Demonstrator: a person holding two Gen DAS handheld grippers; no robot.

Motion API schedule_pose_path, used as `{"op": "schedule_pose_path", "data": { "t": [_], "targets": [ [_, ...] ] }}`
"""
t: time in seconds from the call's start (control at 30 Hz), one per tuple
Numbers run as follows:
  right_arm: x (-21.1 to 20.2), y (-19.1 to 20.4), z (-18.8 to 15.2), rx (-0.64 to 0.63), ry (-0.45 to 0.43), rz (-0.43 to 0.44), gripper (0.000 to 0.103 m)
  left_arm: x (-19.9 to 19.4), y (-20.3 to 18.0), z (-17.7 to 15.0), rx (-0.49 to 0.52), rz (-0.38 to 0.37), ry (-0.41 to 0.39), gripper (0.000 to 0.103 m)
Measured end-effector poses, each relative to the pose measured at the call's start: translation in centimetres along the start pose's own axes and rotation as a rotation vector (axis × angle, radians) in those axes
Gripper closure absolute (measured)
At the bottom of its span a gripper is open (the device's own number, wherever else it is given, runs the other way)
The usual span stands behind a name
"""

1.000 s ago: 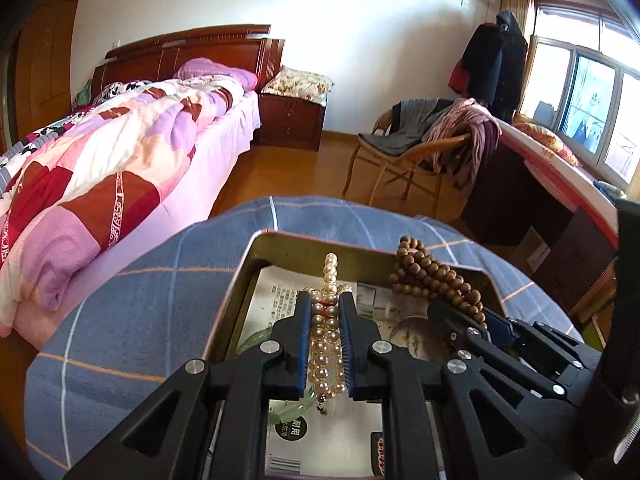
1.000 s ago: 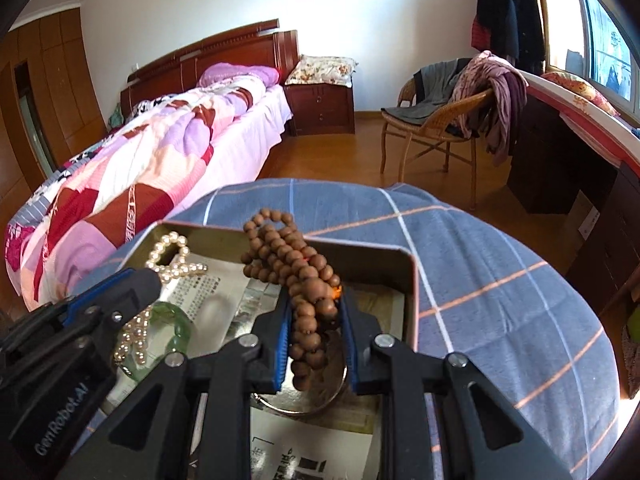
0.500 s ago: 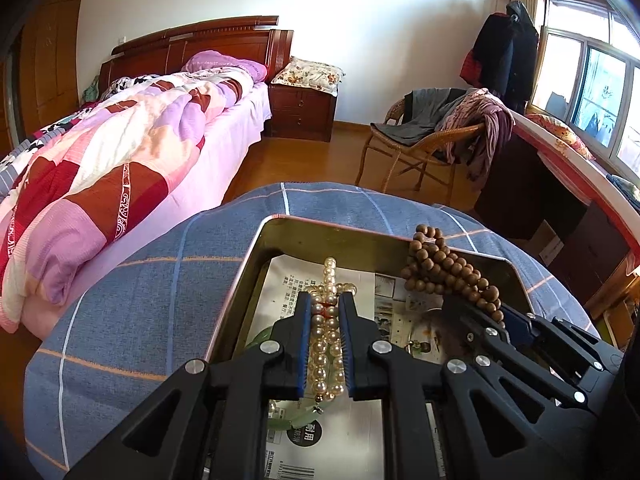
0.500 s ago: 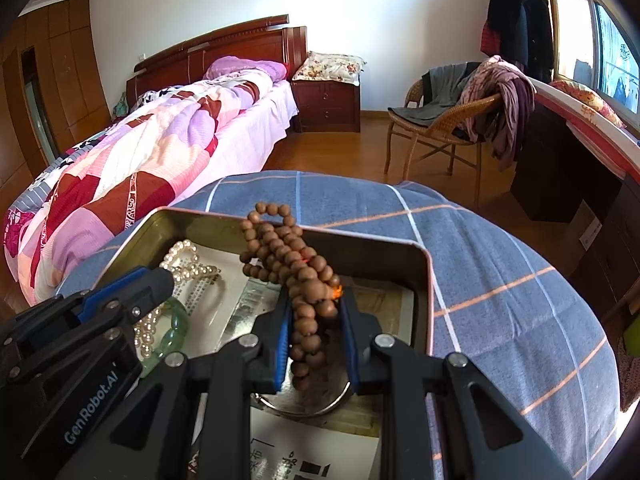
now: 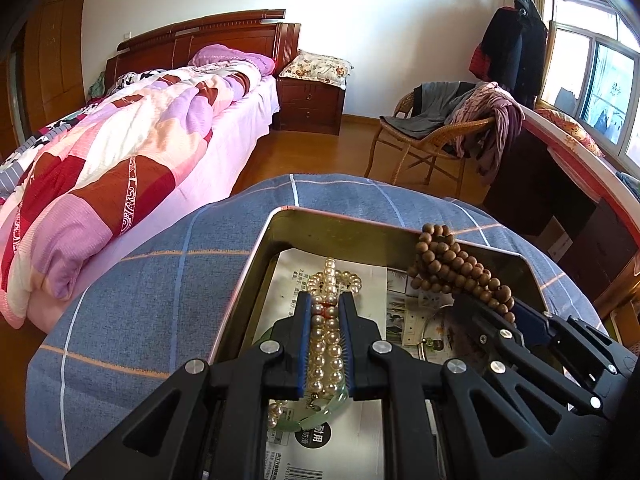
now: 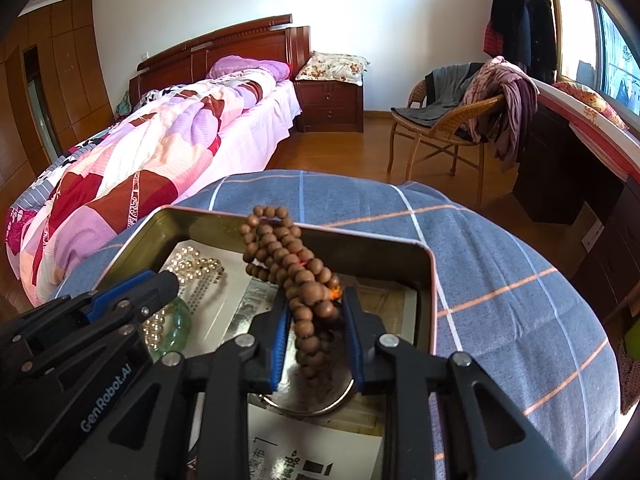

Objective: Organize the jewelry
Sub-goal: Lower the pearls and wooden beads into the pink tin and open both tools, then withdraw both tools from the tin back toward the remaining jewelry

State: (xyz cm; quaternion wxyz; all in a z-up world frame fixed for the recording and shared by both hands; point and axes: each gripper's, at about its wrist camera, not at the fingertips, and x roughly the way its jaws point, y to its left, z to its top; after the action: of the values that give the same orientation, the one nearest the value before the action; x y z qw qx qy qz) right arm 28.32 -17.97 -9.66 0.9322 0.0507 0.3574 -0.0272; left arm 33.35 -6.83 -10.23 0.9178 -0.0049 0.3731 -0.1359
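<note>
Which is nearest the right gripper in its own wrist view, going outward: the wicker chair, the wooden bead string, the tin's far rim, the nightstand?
1. wooden bead string: between the opening fingers of the right gripper.
2. tin's far rim: just beyond, on the blue checked cloth.
3. wicker chair: across the floor, right.
4. nightstand: against the far wall, beside the bed.

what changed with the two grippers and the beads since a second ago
The right gripper is opening: its jaws stand wider around the wooden beads, which still hang between them over the tin. The left gripper stays shut on the pearls, and the view has tipped slightly, showing more of the tin. The green bangle and papers lie as before.
</note>
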Motion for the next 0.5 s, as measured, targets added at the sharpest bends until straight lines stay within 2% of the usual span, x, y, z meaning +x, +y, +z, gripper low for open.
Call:
{"op": "schedule_pose_path", "data": {
  "t": [0.07, 0.13, 0.37, 0.4, 0.43, 0.5],
  "targets": [
    [-0.1, 0.0, 0.0, 0.002, -0.003, 0.003, 0.067, 0.0, 0.0, 0.0, 0.003, 0.004, 0.001, 0.090],
    [-0.2, -0.1, 0.0, 0.008, -0.007, 0.014, 0.057, 0.0, 0.0, -0.1, 0.005, 0.007, 0.002, 0.090],
    [-0.5, -0.6, 0.2, 0.040, -0.012, 0.043, 0.051, -0.2, 0.0, 0.1, 0.002, 0.020, 0.003, 0.089],
    [-0.9, -0.8, 0.3, 0.050, -0.027, 0.035, 0.046, -0.5, -0.1, 0.2, 0.004, 0.029, -0.003, 0.087],
    [-1.3, -1.0, 0.4, 0.059, -0.045, 0.027, 0.038, -0.8, -0.1, 0.3, 0.006, 0.040, -0.010, 0.081],
    [-2.2, -1.9, 0.7, 0.097, -0.091, 0.032, 0.029, -1.8, -0.1, 0.7, 0.006, 0.065, -0.032, 0.063]
  ]
}}
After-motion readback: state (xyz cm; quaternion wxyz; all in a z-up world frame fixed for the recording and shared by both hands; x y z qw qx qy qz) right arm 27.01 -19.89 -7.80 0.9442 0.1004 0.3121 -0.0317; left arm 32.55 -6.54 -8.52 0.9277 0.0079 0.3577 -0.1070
